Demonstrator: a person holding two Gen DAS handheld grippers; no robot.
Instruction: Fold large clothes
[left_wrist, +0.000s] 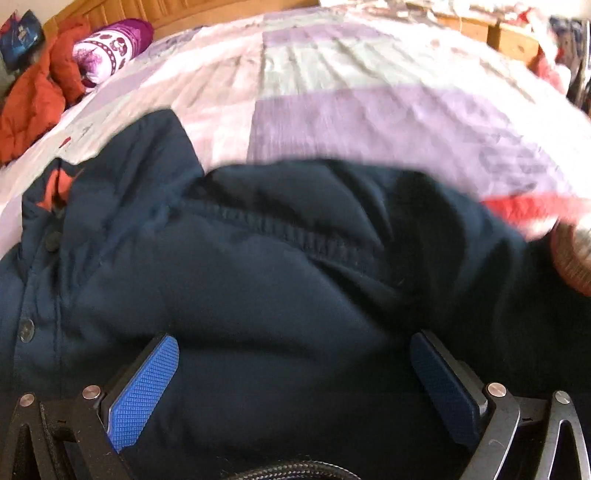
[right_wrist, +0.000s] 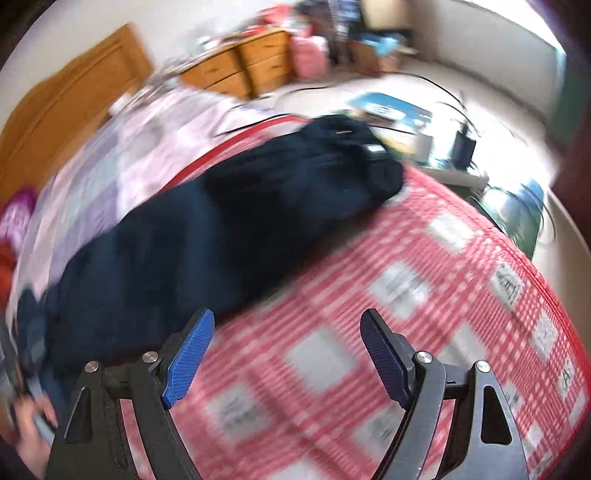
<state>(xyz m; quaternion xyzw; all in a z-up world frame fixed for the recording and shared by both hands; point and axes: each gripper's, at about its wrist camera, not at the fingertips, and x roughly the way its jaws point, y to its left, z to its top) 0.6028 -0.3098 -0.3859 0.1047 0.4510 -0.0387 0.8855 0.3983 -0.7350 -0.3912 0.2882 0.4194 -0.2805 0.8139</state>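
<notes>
A dark navy padded jacket (left_wrist: 258, 277) lies on the bed and fills the lower half of the left wrist view, its button placket at the left. My left gripper (left_wrist: 293, 338) hovers close over it, blue pads wide apart, with the puffy fabric bulging up between them but not pinched. In the blurred right wrist view the jacket (right_wrist: 221, 221) stretches as a long dark bundle from lower left to upper right. My right gripper (right_wrist: 288, 314) stands open beside its near edge, above a red checked blanket (right_wrist: 406, 295), with nothing between the fingers.
A pale lilac patchwork bedspread (left_wrist: 369, 110) lies beyond the jacket. An orange-red garment (left_wrist: 33, 96) and a purple-white pillow (left_wrist: 110, 48) sit at the headboard. A wooden dresser (right_wrist: 240, 66), a pink bag (right_wrist: 308, 55) and floor clutter with cables (right_wrist: 424, 122) lie past the bed. A hand (right_wrist: 29, 424) shows low left.
</notes>
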